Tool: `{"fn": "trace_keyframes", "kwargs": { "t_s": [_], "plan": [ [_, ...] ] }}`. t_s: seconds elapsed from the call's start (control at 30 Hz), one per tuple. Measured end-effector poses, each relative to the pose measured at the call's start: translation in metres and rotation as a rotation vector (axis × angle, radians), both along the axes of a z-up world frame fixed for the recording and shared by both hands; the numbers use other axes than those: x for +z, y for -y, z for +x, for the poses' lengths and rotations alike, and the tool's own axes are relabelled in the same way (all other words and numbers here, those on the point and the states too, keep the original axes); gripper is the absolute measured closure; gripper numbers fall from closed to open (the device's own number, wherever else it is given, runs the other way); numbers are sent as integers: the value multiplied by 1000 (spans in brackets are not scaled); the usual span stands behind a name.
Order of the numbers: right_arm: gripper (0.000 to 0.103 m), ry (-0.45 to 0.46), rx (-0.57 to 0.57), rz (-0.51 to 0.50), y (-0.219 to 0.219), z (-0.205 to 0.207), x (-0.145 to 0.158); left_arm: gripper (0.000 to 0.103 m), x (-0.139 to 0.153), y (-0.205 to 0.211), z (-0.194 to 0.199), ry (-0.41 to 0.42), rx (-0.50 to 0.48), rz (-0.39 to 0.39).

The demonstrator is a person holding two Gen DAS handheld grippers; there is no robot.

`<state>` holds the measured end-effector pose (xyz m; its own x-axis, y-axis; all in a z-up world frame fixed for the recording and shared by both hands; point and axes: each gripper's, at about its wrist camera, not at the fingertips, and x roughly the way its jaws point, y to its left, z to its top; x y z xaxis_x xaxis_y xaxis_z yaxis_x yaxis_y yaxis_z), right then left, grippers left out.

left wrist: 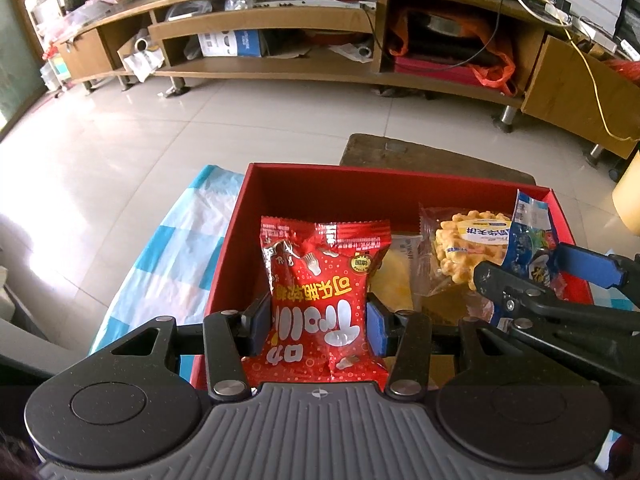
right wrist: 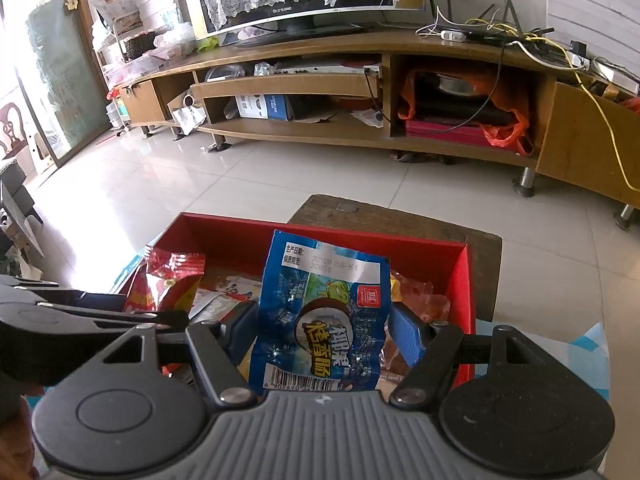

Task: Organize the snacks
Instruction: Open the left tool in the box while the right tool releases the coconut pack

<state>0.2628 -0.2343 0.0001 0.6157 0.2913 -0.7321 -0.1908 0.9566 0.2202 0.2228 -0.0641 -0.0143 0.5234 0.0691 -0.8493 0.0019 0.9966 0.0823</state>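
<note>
The red box's (left wrist: 400, 178) far-left corner lies bare; a waffle packet (left wrist: 468, 248) and the right hand-held gripper (left wrist: 520, 276) crowd its right side.

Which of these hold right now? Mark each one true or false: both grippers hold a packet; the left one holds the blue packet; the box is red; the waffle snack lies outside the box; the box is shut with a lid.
1. Both grippers hold a packet. True: the left gripper and the right gripper each clamp one.
2. The left one holds the blue packet. False: it holds the red packet; the blue packet is in the right gripper.
3. The box is red. True: the red box.
4. The waffle snack lies outside the box. False: the waffle snack is inside it.
5. The box is shut with a lid. False: it is open on top.
</note>
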Motion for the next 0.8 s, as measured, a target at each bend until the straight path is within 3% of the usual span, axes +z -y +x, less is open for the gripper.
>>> {"fn": "trace_keyframes", "kwargs": {
  "t_s": [0.7, 0.8],
  "plan": [
    [34, -14, -37, -17, 8, 13, -11, 33, 1, -5, 3, 9, 14, -9],
    [30, -7, -28, -6, 7, 13, -9, 31, 2, -4, 3, 8, 11, -25]
  ]
}}
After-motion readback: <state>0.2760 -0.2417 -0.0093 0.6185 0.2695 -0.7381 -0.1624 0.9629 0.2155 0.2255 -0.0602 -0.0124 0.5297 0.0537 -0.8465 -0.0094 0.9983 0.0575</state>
